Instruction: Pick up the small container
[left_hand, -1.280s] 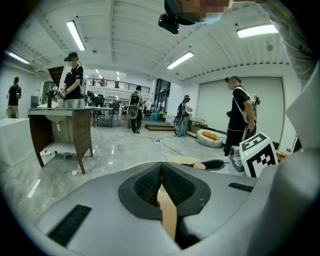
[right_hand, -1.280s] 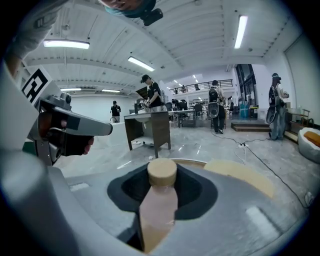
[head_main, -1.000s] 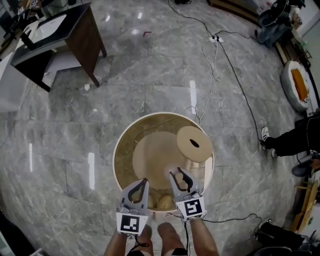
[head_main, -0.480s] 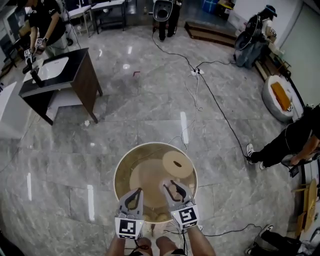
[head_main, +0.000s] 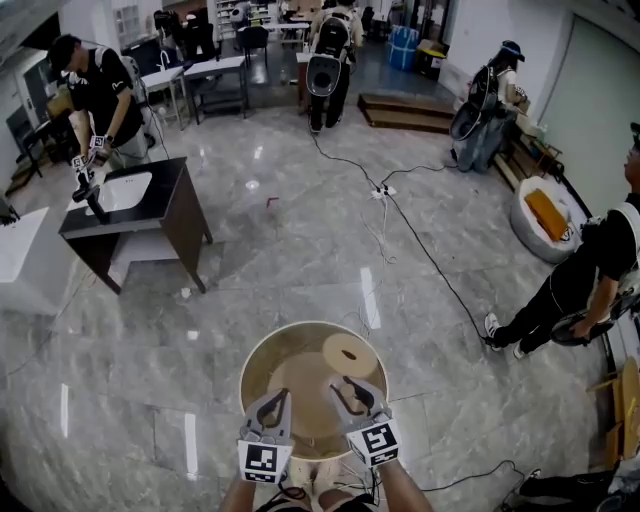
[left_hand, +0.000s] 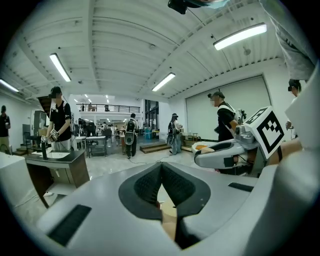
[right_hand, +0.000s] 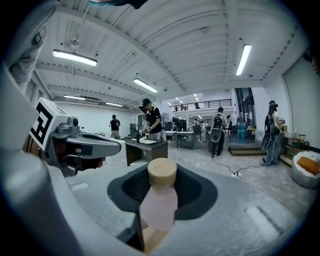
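Within right gripper (head_main: 349, 392), one small container (right_hand: 159, 202)

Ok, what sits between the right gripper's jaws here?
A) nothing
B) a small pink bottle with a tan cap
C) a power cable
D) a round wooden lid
B: in the right gripper view the small pink bottle with its tan cap stands clamped between the jaws of the right gripper.

- I see a small pale-pink container (right_hand: 159, 202) with a round tan cap (right_hand: 161, 172), standing upright with the cap on top.
- It sits clamped between the jaws of the right gripper (head_main: 347, 392).
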